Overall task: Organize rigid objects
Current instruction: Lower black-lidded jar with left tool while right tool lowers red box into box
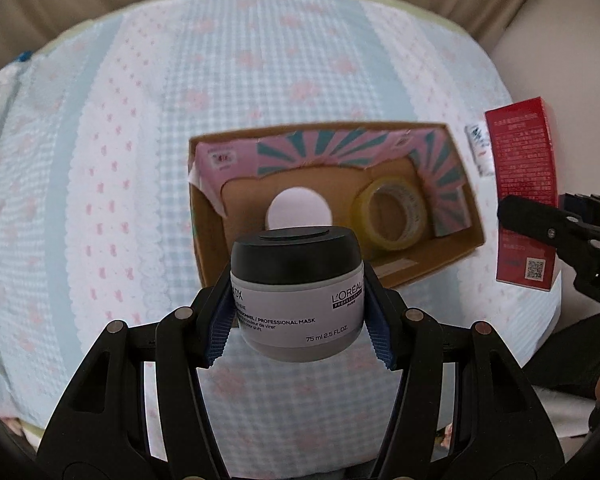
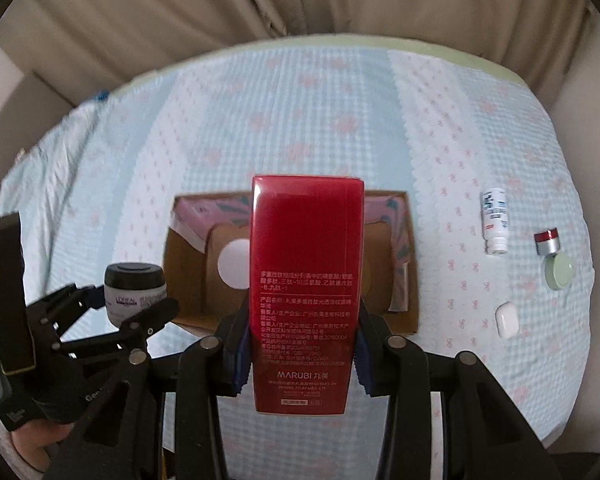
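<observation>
My left gripper (image 1: 300, 316) is shut on a grey L'Oreal mask jar (image 1: 298, 292) with a black lid, held upright just in front of an open cardboard box (image 1: 432, 268). The box holds a yellow tape roll (image 1: 390, 212) and a white round lid (image 1: 298, 208). My right gripper (image 2: 300, 352) is shut on a tall red Marubi box (image 2: 306, 292), held upright in front of the same cardboard box (image 2: 414, 280). The jar (image 2: 135, 292) and left gripper (image 2: 136, 300) show at left in the right wrist view. The red box (image 1: 524, 200) and right gripper (image 1: 548, 236) show at right in the left wrist view.
The box rests on a bed with a blue checked cover (image 2: 340, 120). Right of the box lie a white bottle (image 2: 494, 220), a silver jar with red lid (image 2: 547, 242), a pale green round tin (image 2: 558, 270) and a white earbud case (image 2: 506, 320). Beige curtains (image 2: 260, 8) hang behind.
</observation>
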